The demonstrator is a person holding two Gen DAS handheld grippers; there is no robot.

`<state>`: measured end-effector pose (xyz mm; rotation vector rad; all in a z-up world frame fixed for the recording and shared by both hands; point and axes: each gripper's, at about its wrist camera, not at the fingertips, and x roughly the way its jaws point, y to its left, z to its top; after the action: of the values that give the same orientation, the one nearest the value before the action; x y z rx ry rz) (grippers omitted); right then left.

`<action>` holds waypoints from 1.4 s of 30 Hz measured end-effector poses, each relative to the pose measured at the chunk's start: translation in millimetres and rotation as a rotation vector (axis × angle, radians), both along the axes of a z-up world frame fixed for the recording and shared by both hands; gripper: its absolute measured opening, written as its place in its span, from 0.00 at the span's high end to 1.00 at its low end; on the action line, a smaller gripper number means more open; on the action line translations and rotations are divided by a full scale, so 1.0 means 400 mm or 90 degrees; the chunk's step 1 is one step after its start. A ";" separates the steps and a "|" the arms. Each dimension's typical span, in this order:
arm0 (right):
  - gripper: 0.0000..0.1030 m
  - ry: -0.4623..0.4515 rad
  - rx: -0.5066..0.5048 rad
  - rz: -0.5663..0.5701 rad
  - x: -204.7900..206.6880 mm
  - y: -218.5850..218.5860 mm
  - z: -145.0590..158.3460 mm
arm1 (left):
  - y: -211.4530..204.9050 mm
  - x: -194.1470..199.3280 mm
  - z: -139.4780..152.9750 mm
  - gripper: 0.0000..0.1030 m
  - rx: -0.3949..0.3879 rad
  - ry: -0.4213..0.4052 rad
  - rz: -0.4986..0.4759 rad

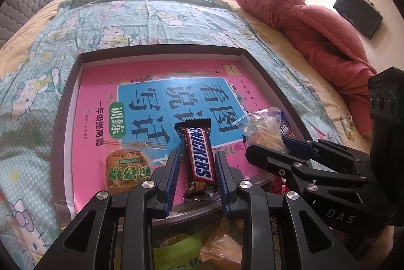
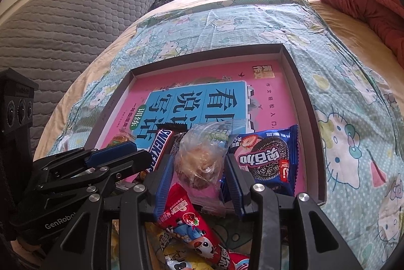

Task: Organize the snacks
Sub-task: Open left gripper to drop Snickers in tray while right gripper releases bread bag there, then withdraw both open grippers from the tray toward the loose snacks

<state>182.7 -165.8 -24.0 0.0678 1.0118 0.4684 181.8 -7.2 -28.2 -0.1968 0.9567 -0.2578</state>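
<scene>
Where the shallow box is lying on the patterned sheet, entries are running largest to smallest.
Bed (image 1: 257,15): carrying a cartoon-cat sheet (image 1: 32,73) and a red quilt (image 1: 310,30) bunched at its far side.
Box (image 1: 66,103): sitting on the sheet, lined with a pink workbook (image 1: 101,83).
Cookie packet (image 2: 271,156): blue, lying in the box's right part.
Clear pastry bag (image 2: 202,156): sitting in the box between the right gripper's fingers.
Snickers bar (image 1: 199,156): lying in the box near its front edge.
Left gripper (image 1: 198,164): fingers standing apart, flanking the Snickers bar, not pressing it.
Right gripper (image 2: 200,166): fingers standing apart around the pastry bag; contact is not clear.
</scene>
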 end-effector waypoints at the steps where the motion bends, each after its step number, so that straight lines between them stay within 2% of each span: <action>1: 0.60 0.000 0.000 0.000 0.000 0.001 0.000 | 0.001 0.000 -0.001 0.67 -0.002 0.002 0.000; 15: 0.58 -0.004 -0.003 -0.005 0.001 -0.003 0.002 | 0.016 0.001 0.007 0.47 -0.006 0.005 0.012; 21: 0.57 -0.014 -0.004 -0.008 0.000 -0.009 0.011 | 0.022 0.000 0.012 0.46 -0.005 0.003 0.012; 25: 0.56 -0.024 0.000 -0.015 -0.002 -0.016 0.021 | 0.027 -0.004 0.020 0.39 -0.006 -0.003 0.016; 27: 0.52 -0.029 0.002 -0.017 -0.004 -0.020 0.025 | 0.031 -0.004 0.024 0.39 -0.008 -0.006 0.019; 34: 0.51 -0.050 0.007 -0.026 -0.004 -0.033 0.044 | 0.046 -0.015 0.040 0.37 -0.003 -0.014 0.028; 37: 0.49 -0.058 0.016 -0.032 -0.006 -0.042 0.057 | 0.054 -0.022 0.049 0.32 -0.007 -0.022 0.031; 42: 0.48 -0.068 0.037 -0.040 -0.010 -0.064 0.079 | 0.070 -0.026 0.058 0.31 -0.012 -0.029 0.039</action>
<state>178.7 -191.5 7.6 0.1249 0.8885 0.4401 171.4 20.9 -5.1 -0.2361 0.9019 -0.2147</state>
